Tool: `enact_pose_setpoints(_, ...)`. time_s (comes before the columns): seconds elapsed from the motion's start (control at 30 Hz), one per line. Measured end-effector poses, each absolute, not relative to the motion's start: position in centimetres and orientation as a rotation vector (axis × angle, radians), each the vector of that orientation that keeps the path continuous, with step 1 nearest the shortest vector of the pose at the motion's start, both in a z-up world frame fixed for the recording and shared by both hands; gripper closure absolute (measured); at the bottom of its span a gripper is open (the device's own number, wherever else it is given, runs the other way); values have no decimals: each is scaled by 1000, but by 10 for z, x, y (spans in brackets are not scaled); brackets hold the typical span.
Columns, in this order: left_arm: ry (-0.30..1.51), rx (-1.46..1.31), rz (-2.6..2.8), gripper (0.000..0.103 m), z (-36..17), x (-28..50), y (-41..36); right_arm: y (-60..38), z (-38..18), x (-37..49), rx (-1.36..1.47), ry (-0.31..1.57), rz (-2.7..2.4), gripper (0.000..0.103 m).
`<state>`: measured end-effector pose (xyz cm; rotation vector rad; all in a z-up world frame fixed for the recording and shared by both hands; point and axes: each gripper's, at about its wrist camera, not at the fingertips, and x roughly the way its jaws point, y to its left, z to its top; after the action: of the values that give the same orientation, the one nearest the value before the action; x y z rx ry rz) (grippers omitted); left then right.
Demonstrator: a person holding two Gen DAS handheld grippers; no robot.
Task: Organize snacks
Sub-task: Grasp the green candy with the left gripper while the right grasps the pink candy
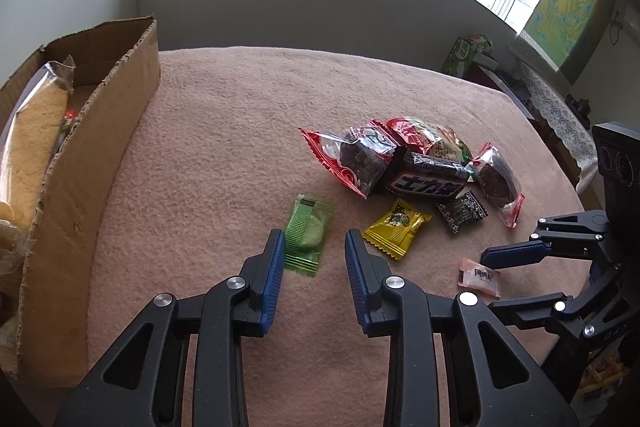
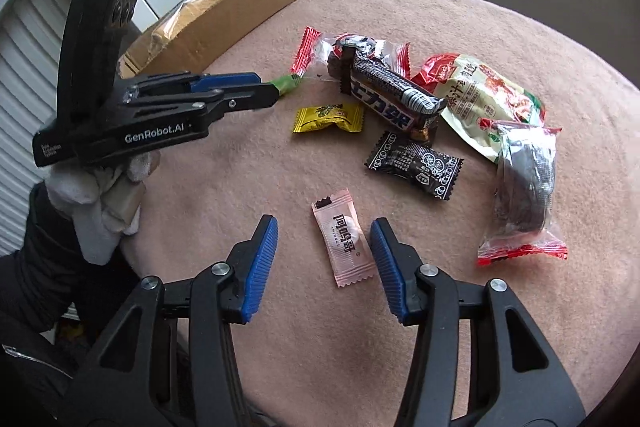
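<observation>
Cardboard, torn rough along its upper edge, formed the open box [image 1: 100,147] at the far left of the table, and a long pale cake in clear wrap [image 1: 32,135] was seen lying inside it. A pinkish, felt-like cloth [image 1: 240,131] covered the rounded tabletop. The left gripper [image 1: 314,251] was held low over the cloth with its ribbed blue pads spread apart and nothing between them; the green wafer packet [image 1: 307,239] lay flat just ahead, partly within the gap. It was judged to be light, thin and crinkly, with a round biscuit inside that could crack, so a hold across its narrow width, on the crimped end or lightly over the middle, was thought best.

Further right a small yellow candy [image 1: 397,227] and a black patterned candy [image 1: 462,213] lay near a loose pile: two dark cakes in red-edged clear bags [image 1: 352,157], a stiff chocolate bar [image 1: 428,179] and a larger soft pouch [image 2: 484,99]. The glossy films were judged slippery and easily crushed.

At the right, the right gripper [image 2: 324,251] was likewise held open, its pads on either side of a slim pink sachet [image 2: 346,239] lying flat and slightly slanted, not yet touched. That sachet was judged nearly weightless and pliant, best pinched across its short sides.
</observation>
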<state>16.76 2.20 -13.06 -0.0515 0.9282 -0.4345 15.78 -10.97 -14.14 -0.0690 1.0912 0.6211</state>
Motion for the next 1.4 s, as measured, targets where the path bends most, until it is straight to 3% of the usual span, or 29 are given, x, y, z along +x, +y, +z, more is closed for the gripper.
enact_pose_setpoints(0.37,924,73,-405,75,-134,173,4,-87,-141,145,-300,1035,529,65)
enact_pose_setpoints(0.4,924,75,-400,79,-134,174,3,-87,-141,145,-301,1034,525,67)
enact_pose_setpoints(0.57,921,67,-394,81,-134,173,3,-90,-139,142,-291,1032,510,81)
enact_pose_setpoints(1.03,903,20,-387,81,-129,158,19,-105,-131,140,-206,1020,483,82)
enact_pose_setpoints(1.4,813,-34,-370,81,-104,142,33,-106,-94,134,-173,936,466,82)
